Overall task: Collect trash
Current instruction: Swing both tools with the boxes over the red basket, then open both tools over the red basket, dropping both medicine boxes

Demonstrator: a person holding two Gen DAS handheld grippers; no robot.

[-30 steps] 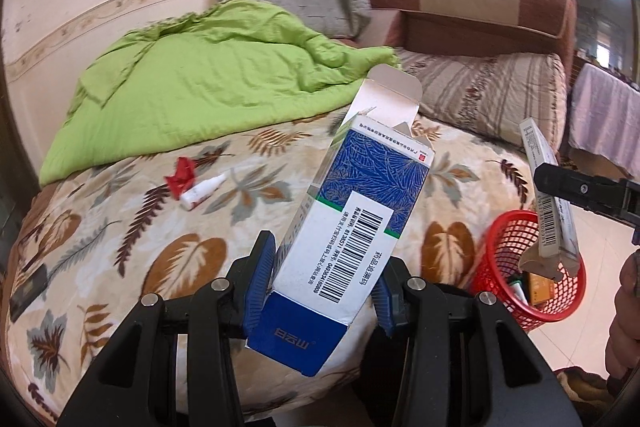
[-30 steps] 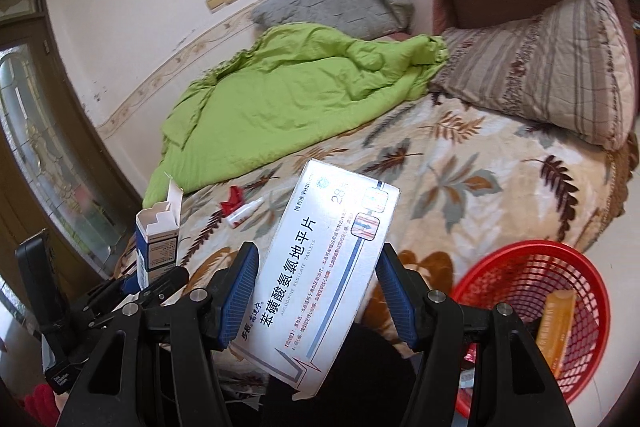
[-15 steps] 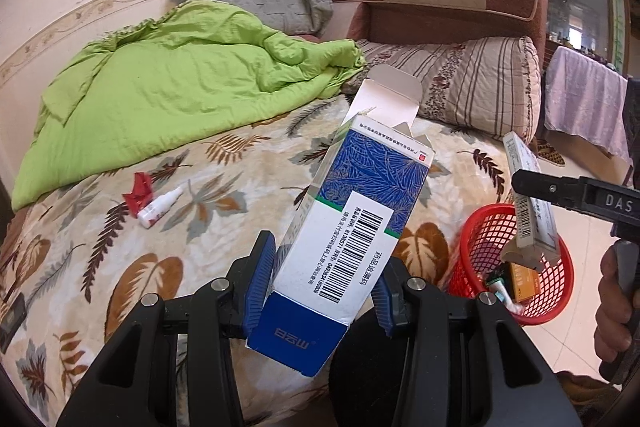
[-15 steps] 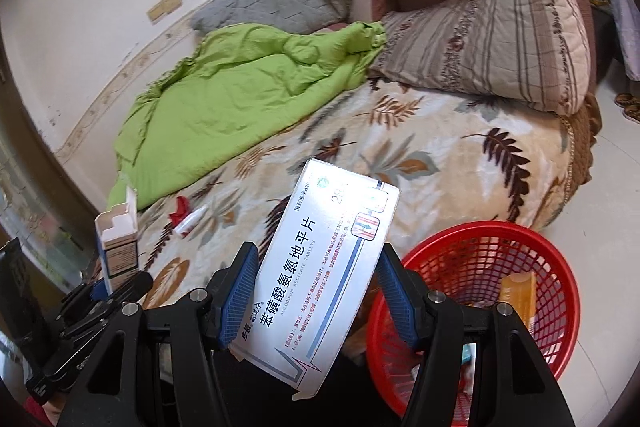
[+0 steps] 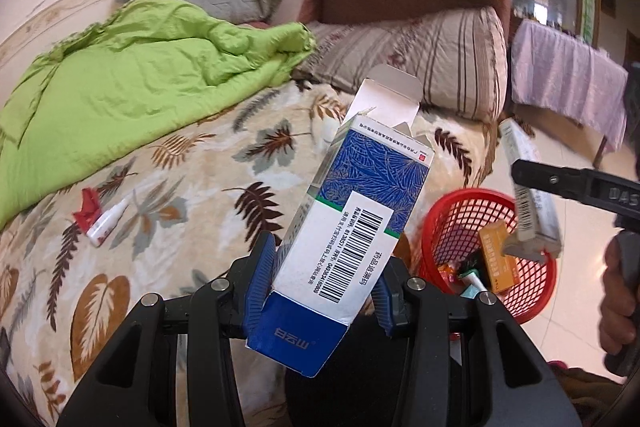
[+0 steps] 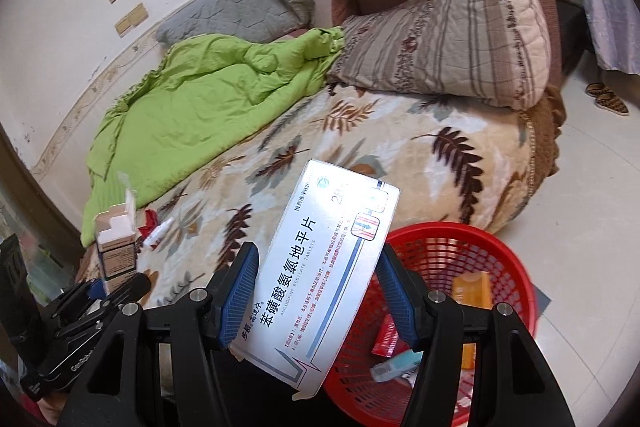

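Left gripper clamped on blue-and-white carton, top flap open, tilted, held above bed edge. Barcode label on white face; blue leaf pattern above; small Chinese print, too fine to read. Right gripper clamped on flat white medicine box, end flap torn, reading "苯磺酸氨氯地平片" and "BESILATE TABLETS". Box held near rim of red basket on floor beside bed; orange box inside. Small tube lying on leaf-print bedspread.

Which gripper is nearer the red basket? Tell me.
Right. The right gripper holds its white box at the red basket rim; the left gripper, with the blue box, is farther back by the bed.
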